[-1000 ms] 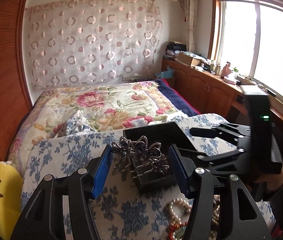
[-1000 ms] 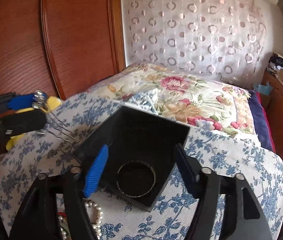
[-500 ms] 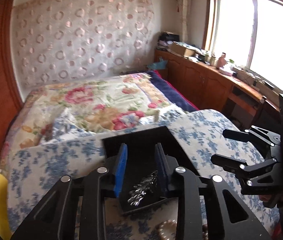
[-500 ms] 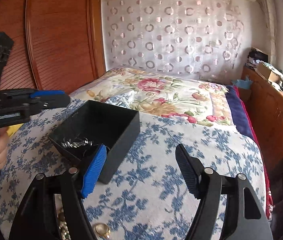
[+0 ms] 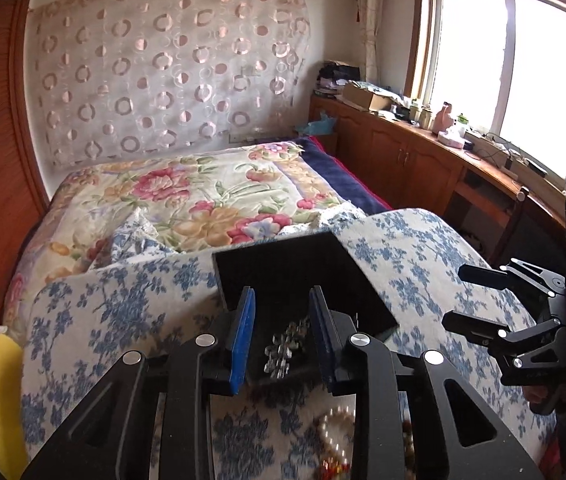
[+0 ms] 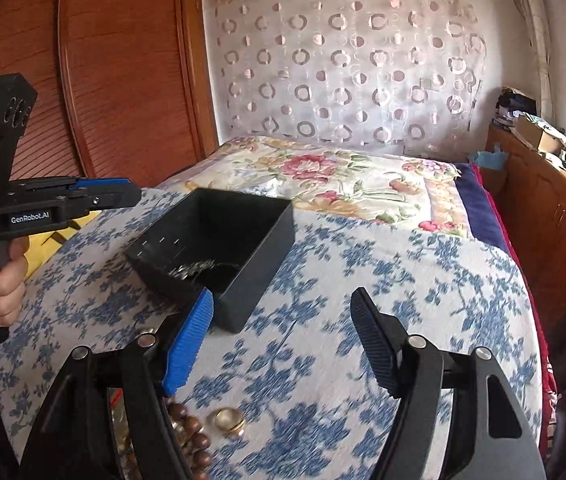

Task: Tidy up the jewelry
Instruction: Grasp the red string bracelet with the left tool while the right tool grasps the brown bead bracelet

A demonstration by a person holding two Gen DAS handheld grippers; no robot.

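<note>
Holding my left tool (image 5: 281, 330) partly spread and empty at frame centre, I see the silver rhinestone hair comb (image 5: 283, 346) inside the black rectangular plastic box (image 5: 295, 276). My right tool (image 6: 281, 346) is spread wide, empty, lower centre, above the blue-flowered bedspread (image 6: 363, 280).

Silver hair comb (image 5: 285, 346) lies inside black box (image 5: 303, 264) (open-topped).

**Half-seen jewelry at the frame edges**

Pearl strand (image 5: 333, 438) blurs low centre in the left view, cut by the bottom edge. Wooden beads (image 6: 191, 440) slip behind the right gripper's finger, lower left. The box's silver piece (image 5: 285, 346) shows too little detail to identify.
</note>
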